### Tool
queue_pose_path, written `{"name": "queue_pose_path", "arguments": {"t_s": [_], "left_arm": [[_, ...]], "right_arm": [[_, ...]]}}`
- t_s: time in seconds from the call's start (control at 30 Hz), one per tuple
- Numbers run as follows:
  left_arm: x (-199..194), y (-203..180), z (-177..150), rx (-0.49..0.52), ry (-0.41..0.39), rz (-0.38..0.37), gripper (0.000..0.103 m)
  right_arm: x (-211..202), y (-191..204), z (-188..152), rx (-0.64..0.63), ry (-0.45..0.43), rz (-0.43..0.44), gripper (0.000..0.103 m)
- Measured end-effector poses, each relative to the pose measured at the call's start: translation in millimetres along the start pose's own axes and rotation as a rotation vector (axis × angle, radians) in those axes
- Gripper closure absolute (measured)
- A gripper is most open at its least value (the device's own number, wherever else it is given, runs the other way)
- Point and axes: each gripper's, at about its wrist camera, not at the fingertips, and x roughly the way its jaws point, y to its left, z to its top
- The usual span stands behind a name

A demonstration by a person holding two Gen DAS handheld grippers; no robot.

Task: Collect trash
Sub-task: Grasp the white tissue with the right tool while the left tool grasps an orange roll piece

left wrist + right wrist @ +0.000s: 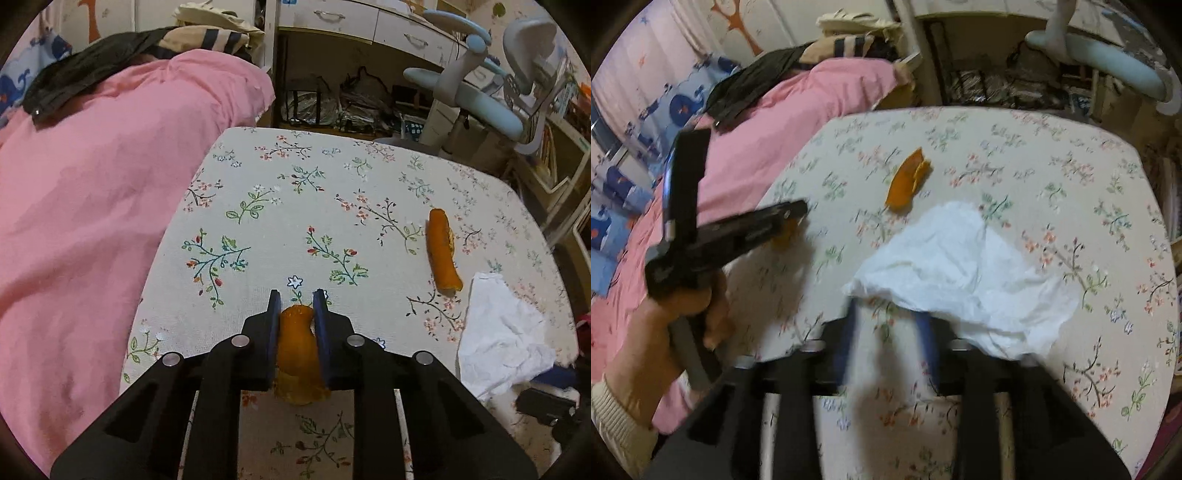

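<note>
Orange peel [297, 350] sits pinched between the blue pads of the left gripper [297, 295], low over the floral tablecloth [295, 206]. A second strip of peel [441, 251] lies on the cloth further out and to the right, apart from a crumpled white tissue [498, 332]. The right gripper [890, 314], blurred, has its fingers parted at the tissue's near edge, pressing on nothing. A pink quilt [92, 203] lies alongside the table.

Orange peel [297, 354] pinched upright, second peel strip [443, 253] lying flat, crumpled white tissue [498, 332] beside it
</note>
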Motion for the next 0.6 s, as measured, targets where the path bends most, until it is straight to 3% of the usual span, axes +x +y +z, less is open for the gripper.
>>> {"name": "queue_pose_path", "arguments": {"t_s": [0.07,0.13,0.2,0.5,0.57,0.6], "left_arm": [[0,3,-1,-0.007,0.001,-0.017,0.087],[-1,6,-1,-0.025,0.001,-0.039,0.087],[-1,8,-1,-0.031,0.002,-0.053,0.087],[0,15,2,-0.051,0.018,-0.135,0.087],[1,13,3,-0.042,0.021,-0.128,0.087],[1,12,3,-0.037,0.022,-0.123,0.087]], "right_arm": [[-2,9,4,-0.038,-0.044,-0.017,0.050],[-2,15,9,-0.068,-0.083,-0.043,0.038],[2,12,14,-0.070,-0.098,-0.061,0.036],[51,-14,30,-0.054,-0.038,-0.191,0.036],[52,-13,30,-0.088,-0.045,-0.211,0.042],[50,-14,29,-0.099,-0.046,-0.224,0.053]]}}
